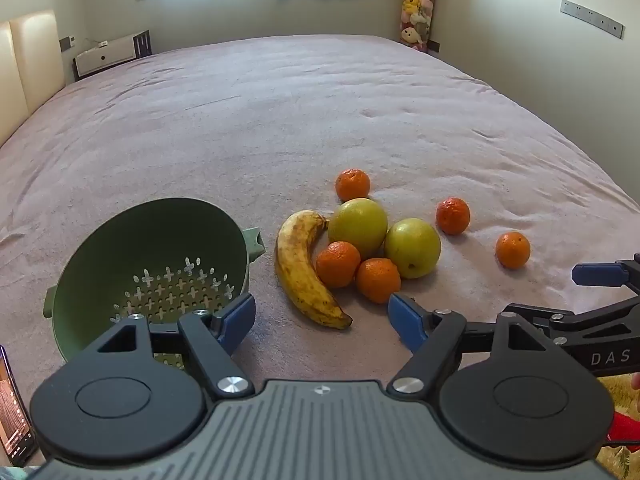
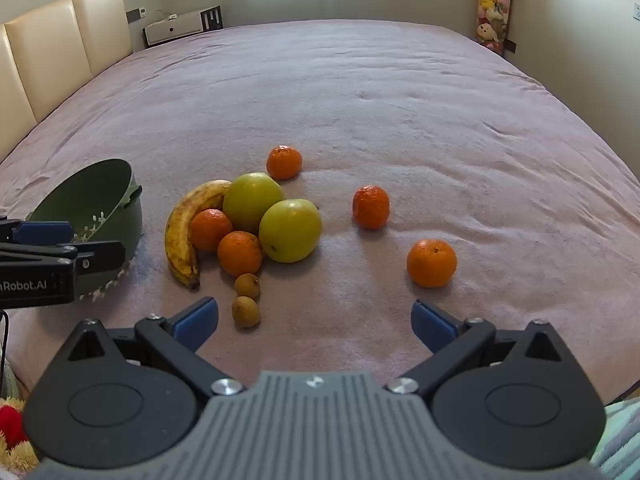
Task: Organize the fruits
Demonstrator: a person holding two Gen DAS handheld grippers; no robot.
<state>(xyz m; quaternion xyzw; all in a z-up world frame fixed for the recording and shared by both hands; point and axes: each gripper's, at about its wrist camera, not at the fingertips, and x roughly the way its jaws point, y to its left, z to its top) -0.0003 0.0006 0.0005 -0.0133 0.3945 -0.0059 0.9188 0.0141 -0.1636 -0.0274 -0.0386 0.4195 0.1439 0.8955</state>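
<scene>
A green colander (image 1: 152, 268) (image 2: 100, 208) lies tipped on its side on the pink bedspread (image 1: 280, 120), left of the fruit. A spotted banana (image 1: 304, 268) (image 2: 182, 232), two green apples (image 1: 360, 224) (image 1: 412, 246) (image 2: 252, 200) (image 2: 290, 230) and several tangerines (image 1: 338, 264) (image 2: 432, 262) lie in a loose group. Two small brown longans (image 2: 247, 285) (image 2: 245, 311) sit nearest the right gripper. My left gripper (image 1: 322, 320) is open, just short of the banana's near end. My right gripper (image 2: 314, 322) is open over bare bedspread, nothing between its fingers.
A padded cream headboard (image 2: 60, 48) runs along the left. A low white cabinet (image 1: 106, 56) and a hanging bag of plush toys (image 1: 418, 4) stand by the far wall. A phone (image 1: 12, 412) lies at the near left edge.
</scene>
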